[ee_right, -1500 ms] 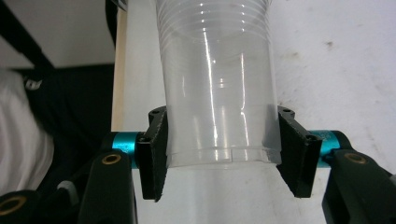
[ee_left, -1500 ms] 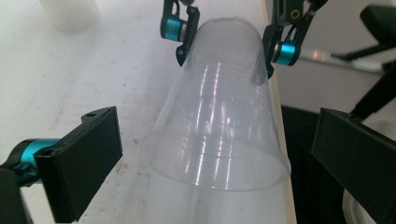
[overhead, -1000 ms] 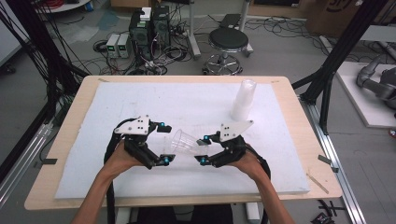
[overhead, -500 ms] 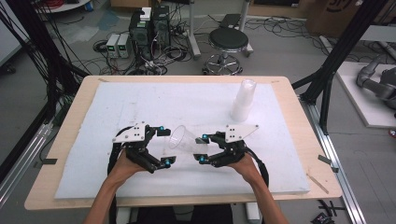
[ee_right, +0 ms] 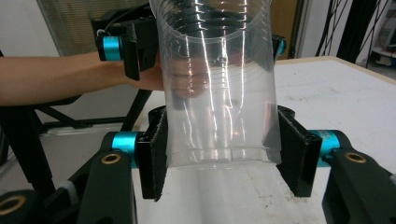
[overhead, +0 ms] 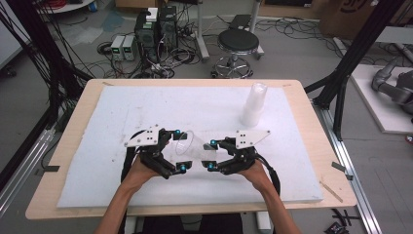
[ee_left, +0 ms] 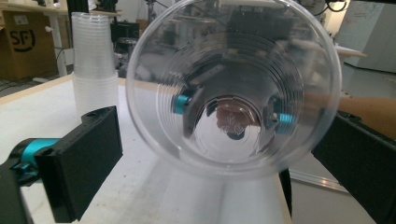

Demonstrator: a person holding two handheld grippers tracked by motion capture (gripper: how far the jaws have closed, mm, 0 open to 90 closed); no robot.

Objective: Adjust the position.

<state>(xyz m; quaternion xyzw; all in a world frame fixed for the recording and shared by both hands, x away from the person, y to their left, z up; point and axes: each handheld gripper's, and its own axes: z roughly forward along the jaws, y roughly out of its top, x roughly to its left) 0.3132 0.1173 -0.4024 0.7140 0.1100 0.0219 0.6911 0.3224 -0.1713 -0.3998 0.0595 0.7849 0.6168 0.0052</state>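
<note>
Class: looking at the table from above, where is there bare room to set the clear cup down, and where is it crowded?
Free: the white mat left of the cup stack, and the strip right of the right gripper. Crowded: between that and the left gripper, around the clear cup.

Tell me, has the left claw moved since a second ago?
Yes. The left claw has shifted right, toward the right claw and the cup stack.

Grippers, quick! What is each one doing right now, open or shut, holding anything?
Left gripper: open, jaws standing wide on either side of the clear cup's mouth, not pressing it.
Right gripper: shut on the clear cup near its base.
</note>
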